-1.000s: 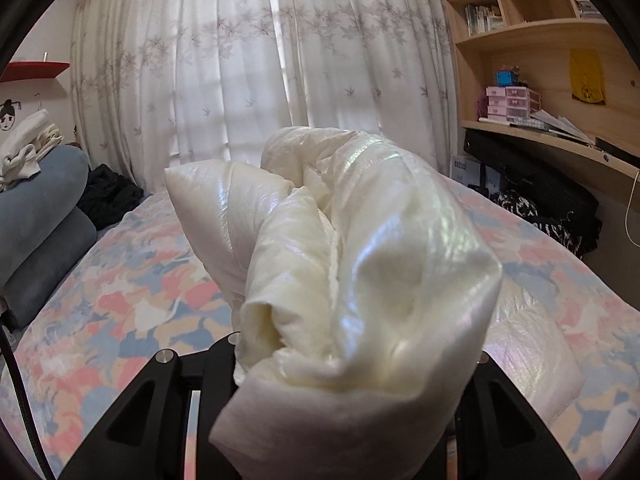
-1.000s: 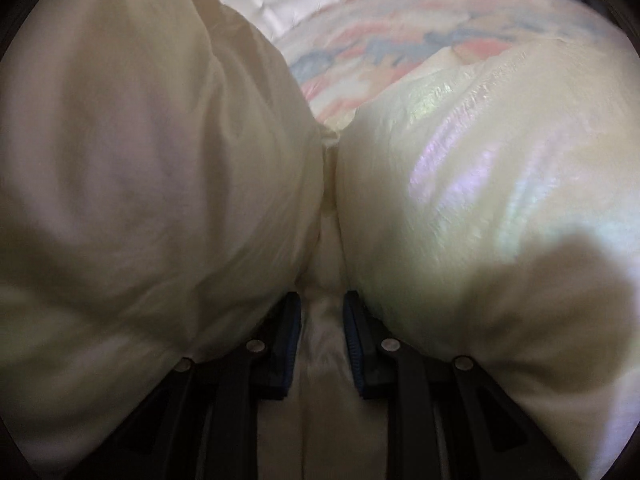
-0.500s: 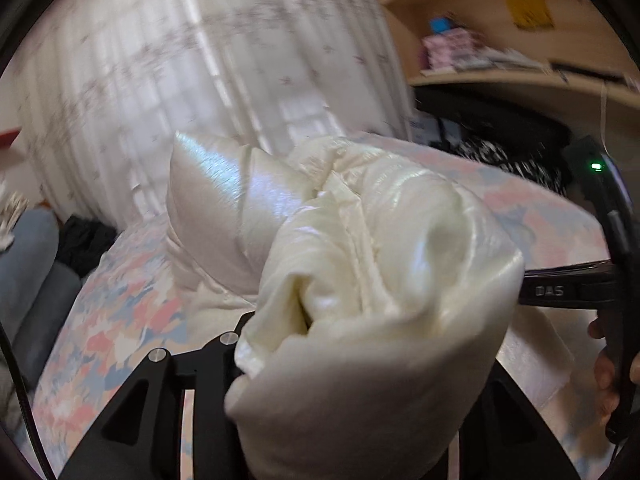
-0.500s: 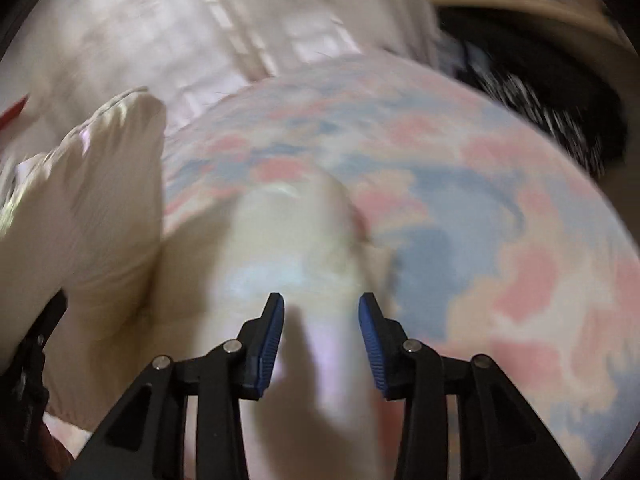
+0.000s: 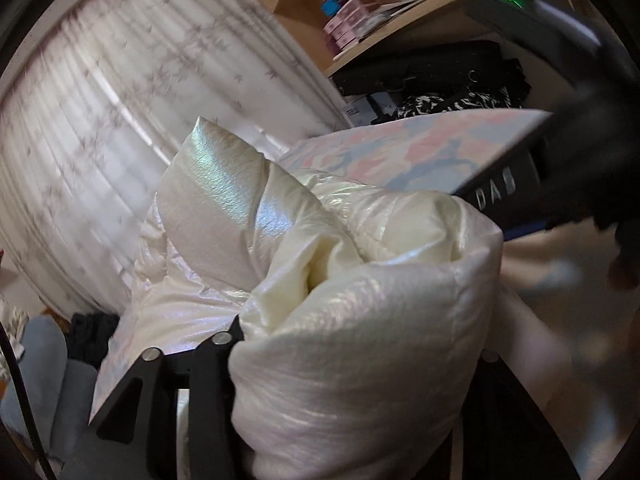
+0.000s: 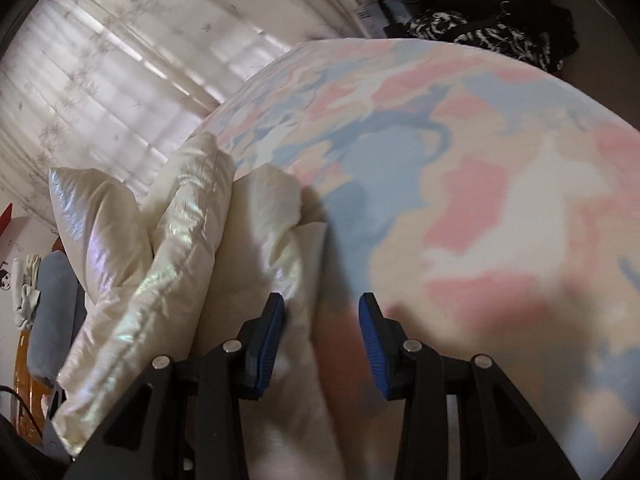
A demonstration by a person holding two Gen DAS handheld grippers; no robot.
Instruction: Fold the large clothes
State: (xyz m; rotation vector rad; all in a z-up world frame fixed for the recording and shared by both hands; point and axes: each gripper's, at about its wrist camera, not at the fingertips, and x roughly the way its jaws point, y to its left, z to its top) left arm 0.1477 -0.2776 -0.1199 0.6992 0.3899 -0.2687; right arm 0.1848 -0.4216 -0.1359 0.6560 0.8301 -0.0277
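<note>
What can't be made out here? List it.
- Left wrist view: the left gripper fingers' tips, buried in the jacket as they open.
- Left wrist view: the right gripper, blurred and cut by the edge.
- Right wrist view: the jacket's overall shape, bunched and cut off at left.

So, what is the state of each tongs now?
Left tongs: opening, the puffy cream jacket bunched between them.
Right tongs: open, holding nothing.

Jacket (image 6: 172, 264) on bed (image 6: 460, 184), curtain (image 6: 120, 60) behind
</note>
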